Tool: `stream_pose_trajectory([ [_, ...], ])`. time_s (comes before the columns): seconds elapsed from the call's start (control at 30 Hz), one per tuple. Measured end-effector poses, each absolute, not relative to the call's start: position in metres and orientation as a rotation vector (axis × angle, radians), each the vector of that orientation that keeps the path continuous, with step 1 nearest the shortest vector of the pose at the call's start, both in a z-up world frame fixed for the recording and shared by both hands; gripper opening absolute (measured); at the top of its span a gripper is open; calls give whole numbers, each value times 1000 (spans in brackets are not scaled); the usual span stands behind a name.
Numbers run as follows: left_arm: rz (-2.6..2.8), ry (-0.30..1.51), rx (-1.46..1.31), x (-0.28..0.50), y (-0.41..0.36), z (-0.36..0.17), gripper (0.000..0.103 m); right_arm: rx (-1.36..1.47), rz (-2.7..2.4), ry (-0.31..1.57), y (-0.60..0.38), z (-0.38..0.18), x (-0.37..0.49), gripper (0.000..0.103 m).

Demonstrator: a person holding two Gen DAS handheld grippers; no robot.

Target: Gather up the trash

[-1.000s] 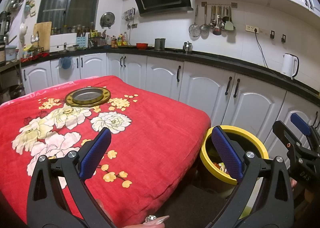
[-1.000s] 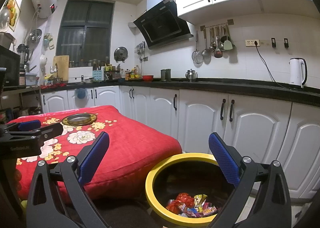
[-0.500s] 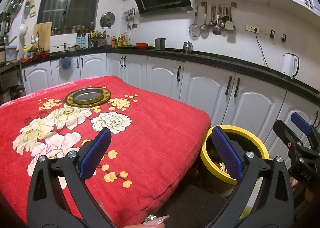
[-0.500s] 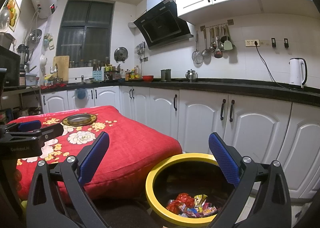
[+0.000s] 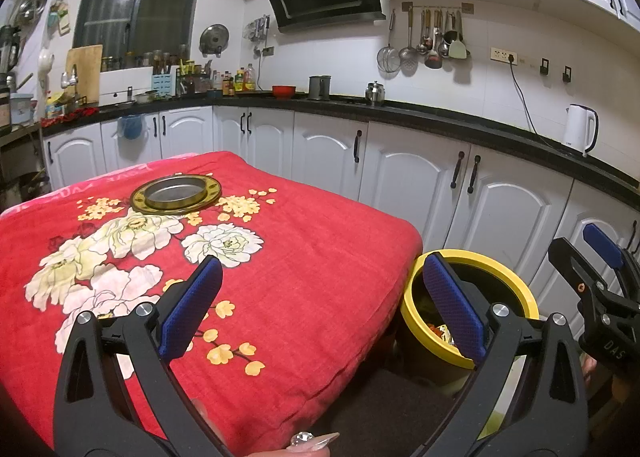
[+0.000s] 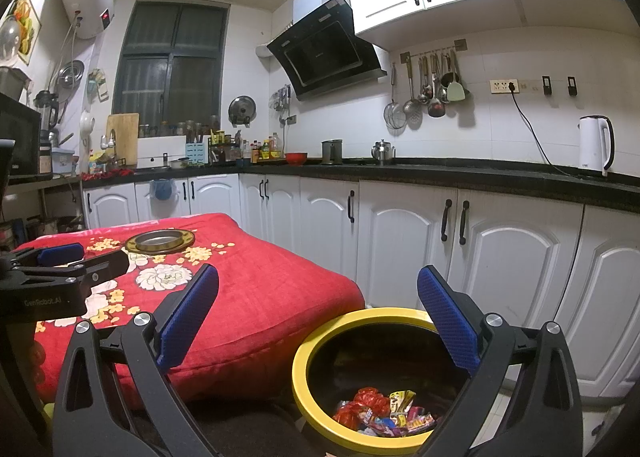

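The left claw (image 5: 320,305) is spread wide with nothing between its blue pads, and it hangs over the near right part of the tabletop (image 5: 320,257), which is covered by a red cloth printed with white and yellow flowers. The only thing on the cloth is a round metal dish with a brass-coloured rim (image 5: 176,195), sitting toward the far left corner, well apart from the claw. A fingertip with a long decorated nail (image 5: 314,440) shows at the bottom edge of the left wrist view.

The right claw (image 6: 318,313) is likewise wide open and holds nothing. It is poised above a black bin with a yellow rim (image 6: 316,341) that stands on the floor just beside the right edge of the tabletop, in front of the white lower cabinets (image 6: 508,269). The trash (image 6: 384,411), a heap of crumpled colourful wrappers in red, yellow and pink, lies at the bottom of the bin.

In the left wrist view the right claw appears at the right edge, beyond the bin; in the right wrist view the left claw shows at the left edge over the cloth. Behind, a black countertop (image 6: 480,171) carries a white electric kettle (image 6: 596,145), and utensils (image 6: 432,85) hang from a wall rail.
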State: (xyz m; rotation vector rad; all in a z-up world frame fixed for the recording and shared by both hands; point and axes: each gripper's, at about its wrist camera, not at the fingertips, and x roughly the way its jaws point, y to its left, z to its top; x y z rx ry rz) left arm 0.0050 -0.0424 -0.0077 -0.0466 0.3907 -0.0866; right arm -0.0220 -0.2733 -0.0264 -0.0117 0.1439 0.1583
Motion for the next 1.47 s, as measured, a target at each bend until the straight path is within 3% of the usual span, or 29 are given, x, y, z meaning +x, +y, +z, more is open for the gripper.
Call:
stream_pose_trajectory([
  [1.1,-56,434,-69,12,-37,-7,92,10,151,206,-269,-26,-7,97],
  [1.27,120,524,-194,31,44,23,92,-6,283,257,-229,-3,21,97],
  [1.47,522,589,-287,23,217,26,92,-112,664,487,-62,7,75,97],
])
